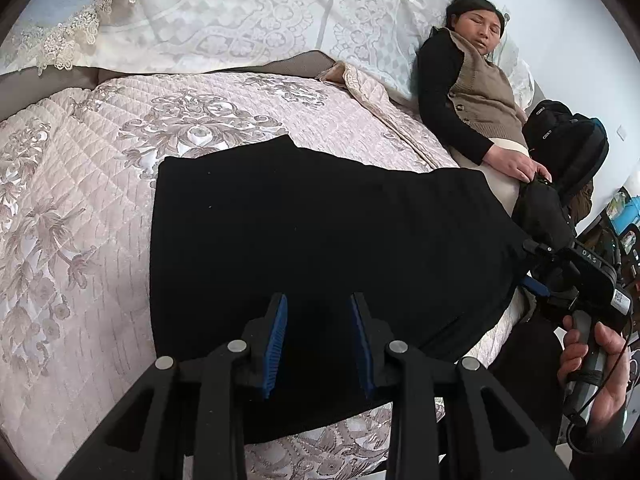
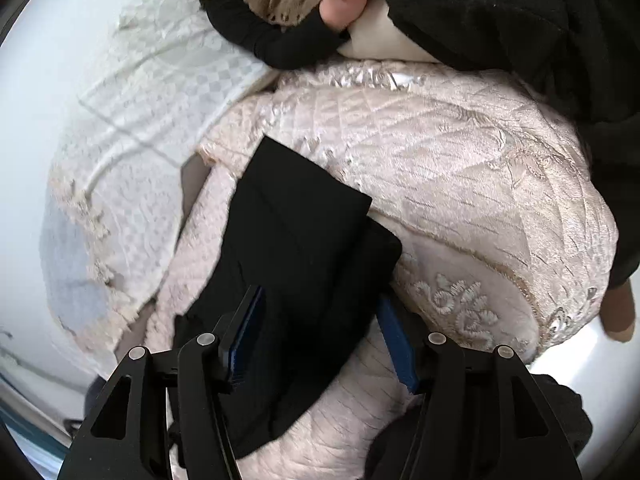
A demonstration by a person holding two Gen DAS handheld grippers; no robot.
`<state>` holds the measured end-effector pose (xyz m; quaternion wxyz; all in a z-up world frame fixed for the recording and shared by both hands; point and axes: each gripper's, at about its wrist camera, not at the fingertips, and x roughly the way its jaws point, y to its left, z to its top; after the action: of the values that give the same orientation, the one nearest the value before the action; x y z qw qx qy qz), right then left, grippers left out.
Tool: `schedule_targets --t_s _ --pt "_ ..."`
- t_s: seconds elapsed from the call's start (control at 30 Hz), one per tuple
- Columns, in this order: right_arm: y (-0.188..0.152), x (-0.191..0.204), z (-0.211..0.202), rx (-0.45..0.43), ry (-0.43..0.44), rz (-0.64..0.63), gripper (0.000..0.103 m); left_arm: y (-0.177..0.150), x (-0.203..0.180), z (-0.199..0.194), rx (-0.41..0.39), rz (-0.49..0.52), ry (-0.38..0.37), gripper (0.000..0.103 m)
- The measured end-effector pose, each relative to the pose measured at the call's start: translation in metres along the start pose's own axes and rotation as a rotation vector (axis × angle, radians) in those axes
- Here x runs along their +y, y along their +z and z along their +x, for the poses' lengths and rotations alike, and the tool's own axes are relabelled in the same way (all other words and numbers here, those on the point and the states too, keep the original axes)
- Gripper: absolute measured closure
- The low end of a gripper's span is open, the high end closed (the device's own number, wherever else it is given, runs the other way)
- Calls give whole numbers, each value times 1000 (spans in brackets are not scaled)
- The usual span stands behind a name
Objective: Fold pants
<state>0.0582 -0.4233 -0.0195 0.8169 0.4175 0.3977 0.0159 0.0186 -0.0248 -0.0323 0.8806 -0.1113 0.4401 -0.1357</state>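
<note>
Black pants [image 1: 320, 220] lie flat on a pink quilted bedspread [image 1: 80, 200], folded over themselves, with one layer edge visible in the right wrist view [image 2: 300, 232]. My left gripper [image 1: 318, 304] hovers over their near edge, its blue pads apart and nothing pinched between them. My right gripper [image 2: 320, 298] stands wide open, straddling a corner of the pants without pressing on it. In the left wrist view the right gripper [image 1: 536, 284] sits at the pants' right edge, with a hand [image 1: 592, 360] on its handle.
A person [image 1: 472, 92] in a beige vest and black sleeves lies on the bed beyond the pants, also seen in the right wrist view [image 2: 280, 0]. A black bag [image 1: 568, 144] rests beside them. White lace bedding [image 1: 240, 8] covers the far side. The bed's edge [image 2: 580, 320] curves down at the right.
</note>
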Motion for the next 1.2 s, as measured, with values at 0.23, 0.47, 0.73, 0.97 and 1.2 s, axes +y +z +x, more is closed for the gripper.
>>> schedule_targets --t_s 0.23,0.47,0.73,0.97,1.2 --pt "2 -7 8 -10 -19 41 45 -2 -3 6 14 7 3 69" --pt "9 6 14 -76 -65 27 62 -3 -2 6 11 4 -3 69" --pt "8 43 -2 -107 -32 -118 86 -4 7 0 -7 -20 -6 69" --pt "-4 112 -9 -56 114 -330 86 -4 22 -13 -44 -50 48 69" --pt "-55 182 4 63 226 -571 86 -3 41 -25 -55 -72 174 69"
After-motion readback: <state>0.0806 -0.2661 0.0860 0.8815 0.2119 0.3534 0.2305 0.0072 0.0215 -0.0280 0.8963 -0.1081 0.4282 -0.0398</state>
